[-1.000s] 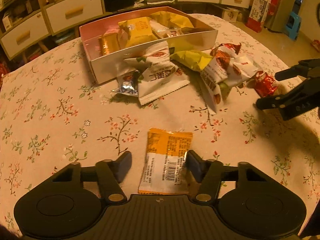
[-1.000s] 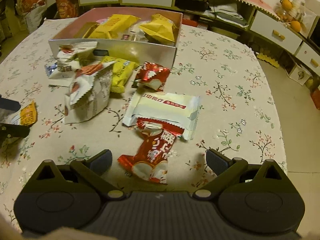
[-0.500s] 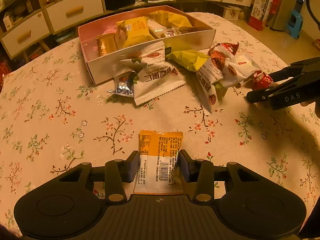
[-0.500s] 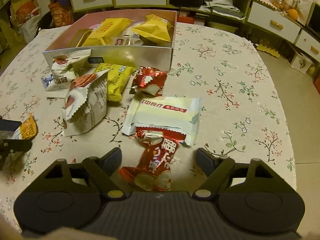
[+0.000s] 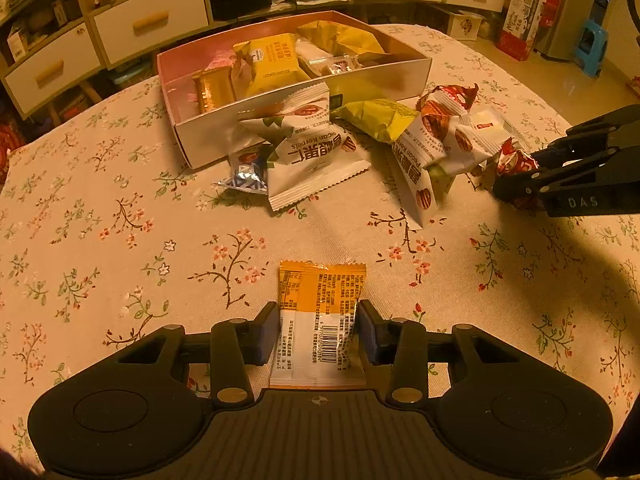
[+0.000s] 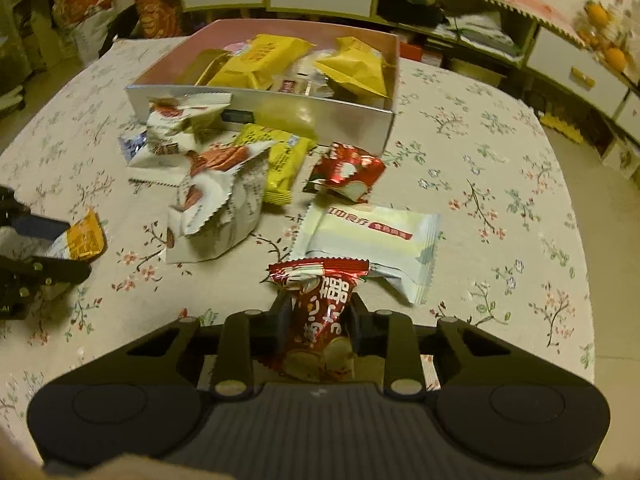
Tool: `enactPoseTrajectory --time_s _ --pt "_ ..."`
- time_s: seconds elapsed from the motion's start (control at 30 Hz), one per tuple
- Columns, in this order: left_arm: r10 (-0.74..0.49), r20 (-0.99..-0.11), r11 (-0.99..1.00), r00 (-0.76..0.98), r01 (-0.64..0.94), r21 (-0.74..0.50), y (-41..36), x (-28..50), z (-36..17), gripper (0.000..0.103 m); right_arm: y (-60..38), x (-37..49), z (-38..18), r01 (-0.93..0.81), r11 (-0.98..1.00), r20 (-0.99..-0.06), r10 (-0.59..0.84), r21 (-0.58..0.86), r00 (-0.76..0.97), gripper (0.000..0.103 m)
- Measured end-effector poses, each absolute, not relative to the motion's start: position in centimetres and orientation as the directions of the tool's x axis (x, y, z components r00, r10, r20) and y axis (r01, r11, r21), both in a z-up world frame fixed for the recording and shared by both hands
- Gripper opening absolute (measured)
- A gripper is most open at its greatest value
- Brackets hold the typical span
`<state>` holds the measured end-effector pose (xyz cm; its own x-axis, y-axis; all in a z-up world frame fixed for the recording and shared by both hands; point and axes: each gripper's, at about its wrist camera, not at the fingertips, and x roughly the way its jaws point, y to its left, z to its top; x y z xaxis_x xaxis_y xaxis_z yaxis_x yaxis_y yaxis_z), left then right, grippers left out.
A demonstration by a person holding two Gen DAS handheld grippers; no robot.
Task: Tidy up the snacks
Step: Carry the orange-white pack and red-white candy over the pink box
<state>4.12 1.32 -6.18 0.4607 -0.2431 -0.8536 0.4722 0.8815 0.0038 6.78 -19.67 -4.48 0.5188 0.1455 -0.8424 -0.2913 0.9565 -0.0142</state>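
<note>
From the left wrist view, my left gripper (image 5: 318,334) has just been closing, and its pads now press both sides of the orange-and-white snack packet (image 5: 320,320), which lies flat on the counter (image 5: 100,240) well in front of the open snack box (image 5: 296,76). The box, already part filled, is my landmark.

From the right wrist view, my right gripper (image 6: 318,320) has just been closing too and now pinches the red candy wrapper (image 6: 320,320), in front of the box and just this side of a pale flat packet (image 6: 368,240). Whether the wrapper has left the cloth I can't quite tell.

I judge both grasps made; next I'd lift each piece clear of the loose pile (image 6: 216,200) and carry it over the box's near wall.
</note>
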Motion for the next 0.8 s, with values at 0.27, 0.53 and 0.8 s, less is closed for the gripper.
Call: enactPoseTrajectory --time_s 0.27,0.53,0.8 --pt "-0.247 -0.852 0.883 0.461 0.469 -0.002 1.3 4.1 -5.9 0.038 -18.8 6.4 -4.0 -0.334 0.942 -0.843 0.162 -0.023 0.513 0.022" --pt "-0.255 -0.841 0.886 0.476 0.464 -0.006 1.4 4.2 -5.2 0.038 -18.2 5.9 -3.1 -0.360 0.932 -0.834 0.175 -0.030 0.523 0.022" --pt "-0.263 -0.831 0.889 0.490 0.457 -0.012 1.5 4.3 -4.4 0.038 -18.1 5.8 -2.2 -0.367 0.929 -0.820 0.177 -0.043 0.545 0.022"
